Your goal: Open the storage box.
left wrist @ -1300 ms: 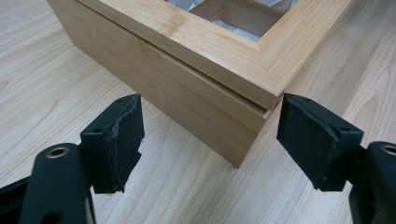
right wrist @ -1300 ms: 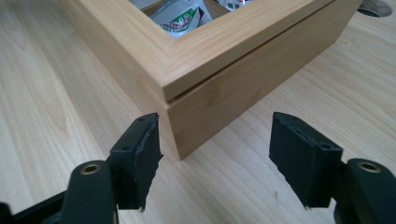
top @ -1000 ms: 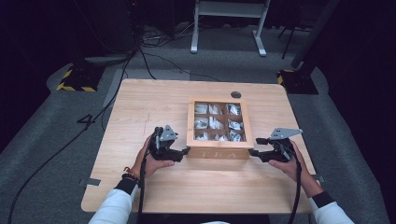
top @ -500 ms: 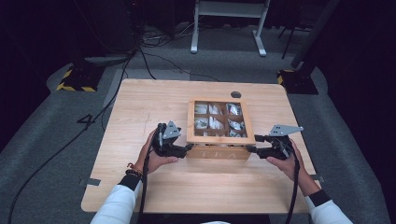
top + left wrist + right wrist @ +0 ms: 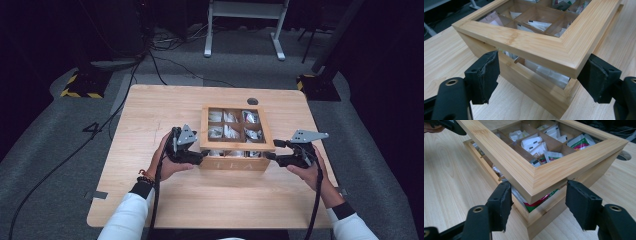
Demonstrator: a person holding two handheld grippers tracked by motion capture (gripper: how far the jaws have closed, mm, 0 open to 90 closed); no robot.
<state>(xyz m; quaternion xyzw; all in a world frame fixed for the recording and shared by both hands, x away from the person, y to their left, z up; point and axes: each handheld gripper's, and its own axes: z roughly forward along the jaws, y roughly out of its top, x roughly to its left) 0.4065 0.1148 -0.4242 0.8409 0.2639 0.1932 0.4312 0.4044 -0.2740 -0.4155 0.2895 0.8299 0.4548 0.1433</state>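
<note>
Tea box: light bamboo tea box [image 5: 236, 142] with a windowed lid [image 5: 541, 47] sits mid-tabletop, toward my side, its front marked TEA.
Lid state: front edge is raised off the base, a gap showing at both near corners.
Contents: white and red-green paper sachets [image 5: 534, 143] in the compartments, some poking into the gap.
Left gripper [image 5: 192, 154]: my jaws stand wide, straddling the left front corner, pads apart from the wood.
Right gripper [image 5: 280, 151]: my jaws are wide too, either side of the right front corner, gripping nothing.
Risk: I judge the lid could drop shut or twist if one corner rises faster than the other; a sachet may snag.
Room: pale wooden tabletop [image 5: 165, 107] is bare around the box, with a round hole [image 5: 252, 101] behind it; near edge is close to my wrists.
</note>
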